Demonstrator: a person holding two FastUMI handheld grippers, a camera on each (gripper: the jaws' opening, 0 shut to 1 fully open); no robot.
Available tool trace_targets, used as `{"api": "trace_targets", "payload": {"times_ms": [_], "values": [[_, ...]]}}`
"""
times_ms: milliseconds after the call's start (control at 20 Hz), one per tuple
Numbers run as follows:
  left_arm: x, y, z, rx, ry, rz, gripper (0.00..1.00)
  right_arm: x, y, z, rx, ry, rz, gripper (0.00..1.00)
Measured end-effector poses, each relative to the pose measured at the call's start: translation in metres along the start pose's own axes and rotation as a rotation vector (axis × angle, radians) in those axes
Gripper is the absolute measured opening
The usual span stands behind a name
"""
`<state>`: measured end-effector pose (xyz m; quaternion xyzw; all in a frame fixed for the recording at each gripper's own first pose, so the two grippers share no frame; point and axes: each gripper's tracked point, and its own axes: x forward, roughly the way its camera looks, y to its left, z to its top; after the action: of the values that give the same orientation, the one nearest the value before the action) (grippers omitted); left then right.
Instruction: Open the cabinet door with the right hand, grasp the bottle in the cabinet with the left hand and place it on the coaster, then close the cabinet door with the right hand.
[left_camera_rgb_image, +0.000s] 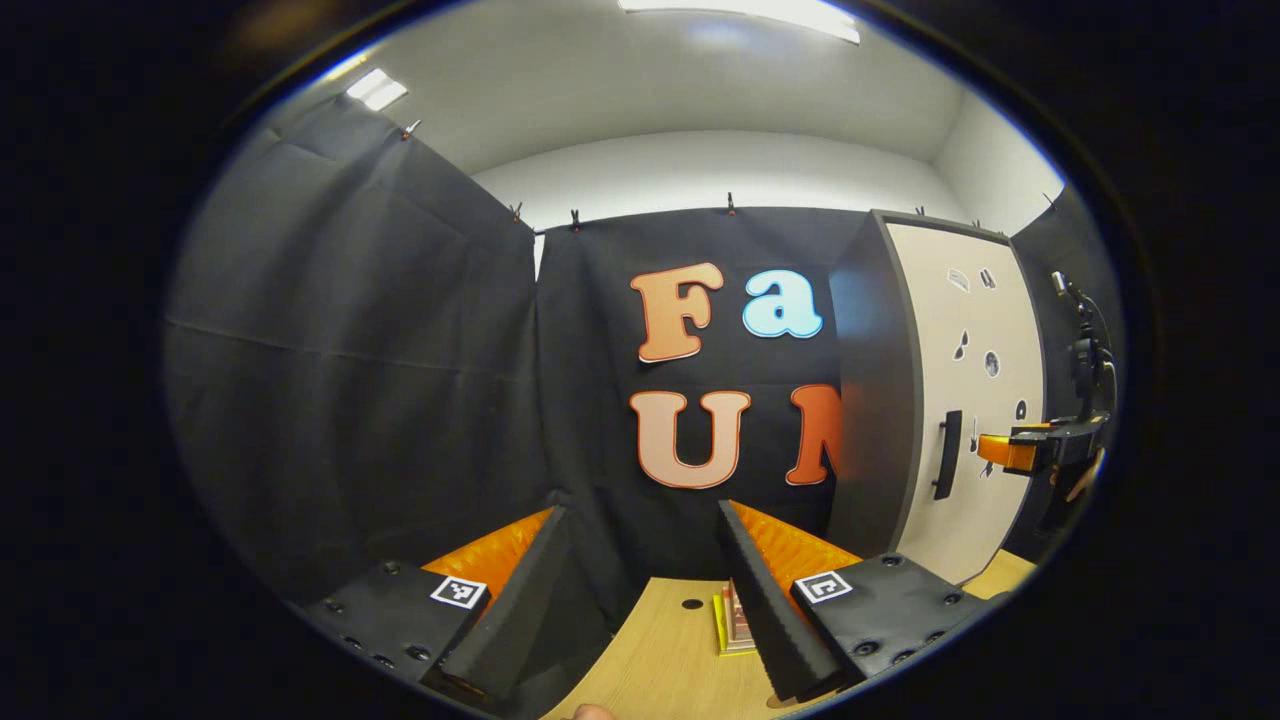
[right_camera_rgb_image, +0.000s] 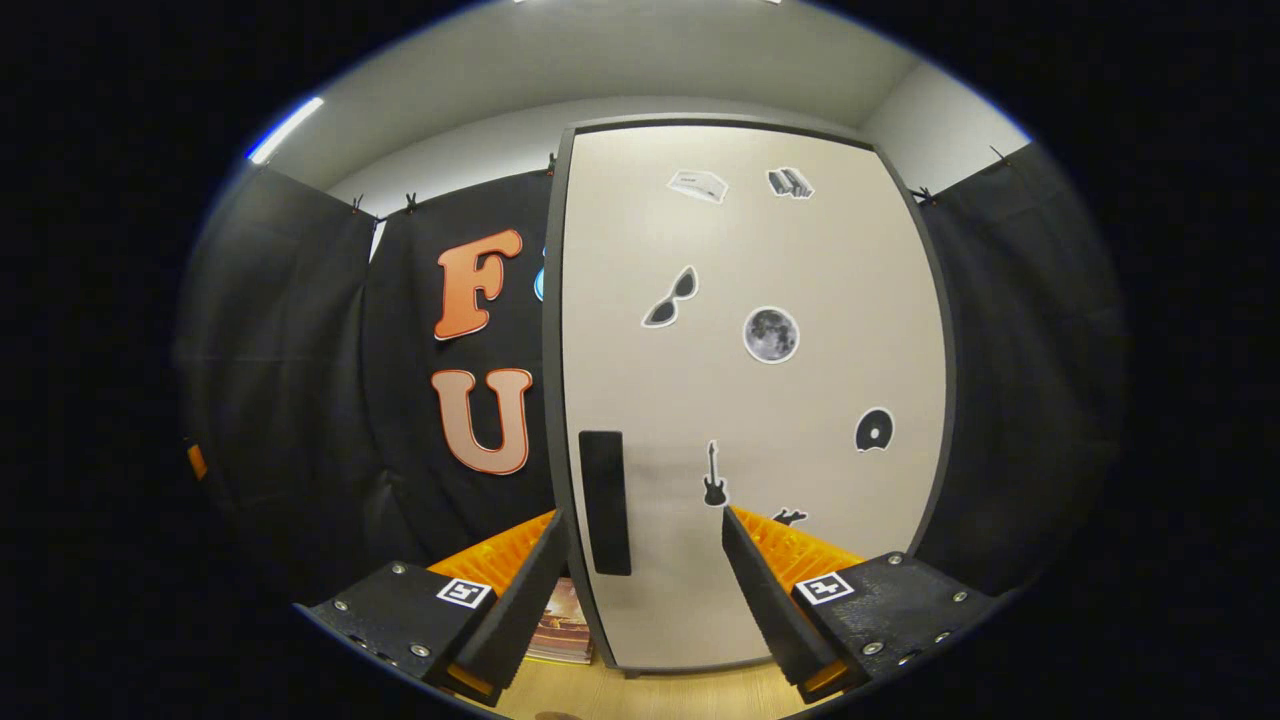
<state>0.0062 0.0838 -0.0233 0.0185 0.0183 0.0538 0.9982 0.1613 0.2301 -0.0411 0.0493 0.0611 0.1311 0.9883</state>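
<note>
Right gripper (right_camera_rgb_image: 640, 590) fingers spread before the closed cabinet door (right_camera_rgb_image: 760, 400), near its handle (right_camera_rgb_image: 605, 502); left gripper (left_camera_rgb_image: 640, 590) fingers spread above the tabletop (left_camera_rgb_image: 660, 660), perhaps over a coaster (left_camera_rgb_image: 733, 622).

Here's the left gripper (left_camera_rgb_image: 640, 600): two wedge-shaped fingers with ribbed inner faces, each running back into a flat black mounting block dotted with round screws and carrying a small square black-and-white marker tag. The right gripper (right_camera_rgb_image: 640, 600) is built just the same, screws and square tags alike, and off in the left gripper view it shows a black body with cabling rising above it
</note>
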Motion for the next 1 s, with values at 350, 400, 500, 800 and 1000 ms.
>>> {"api": "trace_targets", "payload": {"times_ms": [350, 400, 500, 800, 1000], "values": [[-0.003, 0.035, -0.013, 0.003, 0.026, 0.074, 0.96, 0.05, 0.014, -0.021, -0.005, 0.049, 0.0, 0.87], [-0.004, 0.039, -0.015, 0.002, 0.029, 0.084, 0.96, 0.055, 0.016, -0.024, -0.009, 0.057, 0.002, 0.85], [-0.006, 0.046, -0.019, -0.002, 0.036, 0.101, 0.96, 0.063, 0.018, -0.029, -0.014, 0.067, 0.002, 0.78], [-0.009, 0.059, -0.028, -0.01, 0.059, 0.131, 0.96, 0.074, 0.019, -0.034, -0.05, 0.07, -0.029, 0.41], [-0.01, 0.061, -0.032, -0.018, 0.062, 0.138, 0.96, 0.071, 0.018, -0.034, -0.028, 0.074, -0.014, 0.32]]}}
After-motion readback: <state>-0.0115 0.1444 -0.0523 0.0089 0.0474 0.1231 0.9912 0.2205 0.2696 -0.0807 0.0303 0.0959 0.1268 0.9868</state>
